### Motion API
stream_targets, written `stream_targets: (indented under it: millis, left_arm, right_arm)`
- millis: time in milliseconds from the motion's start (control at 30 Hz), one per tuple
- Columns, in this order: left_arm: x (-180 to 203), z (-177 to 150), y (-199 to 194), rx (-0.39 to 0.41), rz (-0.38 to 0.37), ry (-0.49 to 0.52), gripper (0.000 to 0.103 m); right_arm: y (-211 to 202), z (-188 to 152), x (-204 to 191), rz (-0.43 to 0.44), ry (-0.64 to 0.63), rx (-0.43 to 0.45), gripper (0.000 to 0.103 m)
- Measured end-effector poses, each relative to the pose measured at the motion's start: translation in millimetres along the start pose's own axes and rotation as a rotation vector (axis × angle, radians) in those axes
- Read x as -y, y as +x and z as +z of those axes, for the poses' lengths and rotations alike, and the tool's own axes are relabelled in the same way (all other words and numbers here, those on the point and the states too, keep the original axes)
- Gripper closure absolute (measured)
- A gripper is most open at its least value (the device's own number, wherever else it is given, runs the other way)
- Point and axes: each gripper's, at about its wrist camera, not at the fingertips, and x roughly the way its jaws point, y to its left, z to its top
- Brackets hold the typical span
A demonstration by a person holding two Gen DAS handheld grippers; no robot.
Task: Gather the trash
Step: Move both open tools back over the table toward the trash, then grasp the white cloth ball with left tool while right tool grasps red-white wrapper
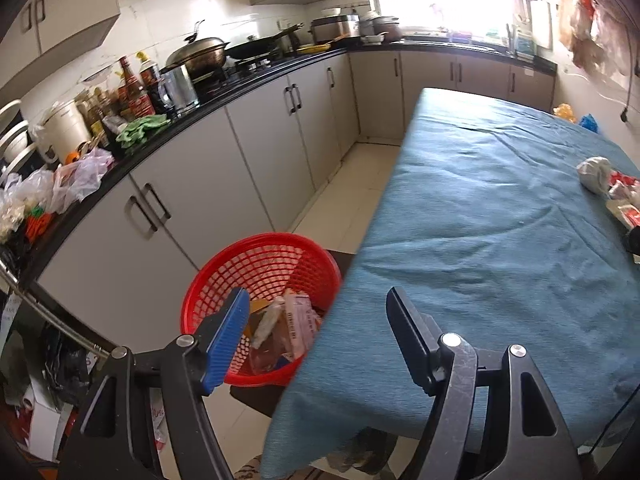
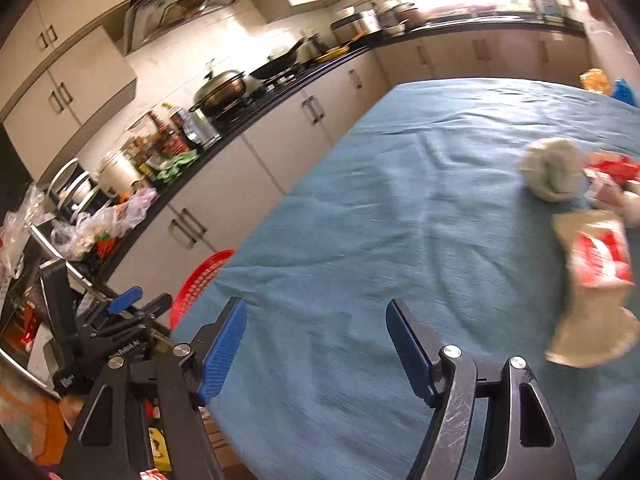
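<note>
Right now both tongs are open and hold nothing.

The left tongs (image 1: 316, 322) hang over the near edge of the tabletop (image 1: 480, 220), which has a blue cloth on it. The gap between the two fingers is wide, and nothing sits in it. Just below and past the left finger (image 1: 228, 336) is a red basket (image 1: 224, 276). It stands on a dark stool beside the tabletop. Inside the basket lie some wrappers (image 1: 288, 324), all piled up. Far off to the right of these tongs, near the tabletop's right edge, lies a white crumpled ball (image 1: 594, 172) with more bits of trash next to it.

The right tongs (image 2: 316, 322) hang over the blue cloth too, with bare cloth between the fingers. Ahead and to the right of them lies a white and red packet (image 2: 596, 280). It looks blurry, so it may be a bag or a wrapper. Farther on from it is the white crumpled ball (image 2: 552, 170), and beside the ball are some red scraps (image 2: 612, 170). Off to the left of these tongs, the rim of the red basket (image 2: 200, 276) peeks out past the tabletop's edge, and the left tongs (image 2: 132, 300) show near it.
</note>
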Motion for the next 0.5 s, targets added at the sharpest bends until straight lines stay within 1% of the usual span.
stream_targets:
  millis: [100, 300, 433, 500]
  left_arm:
    - [15, 2, -3, 0.010, -0.029, 0.026, 0.032]
    - [47, 5, 0, -0.010, -0.130, 0.064, 0.032]
    - [72, 8, 0, -0.014, -0.180, 0.092, 0.032]
    - [83, 12, 0, -0.015, -0.199, 0.110, 0.032]
  right_arm:
    - [-26, -9, 22, -0.057, 0.017, 0.027, 0.025]
    - [-77, -23, 70, -0.186, 0.074, 0.078, 0.023]
    - [-94, -24, 96, -0.236, 0.133, 0.104, 0.021]
    - [-96, -20, 107, -0.254, 0.156, 0.115, 0.017]
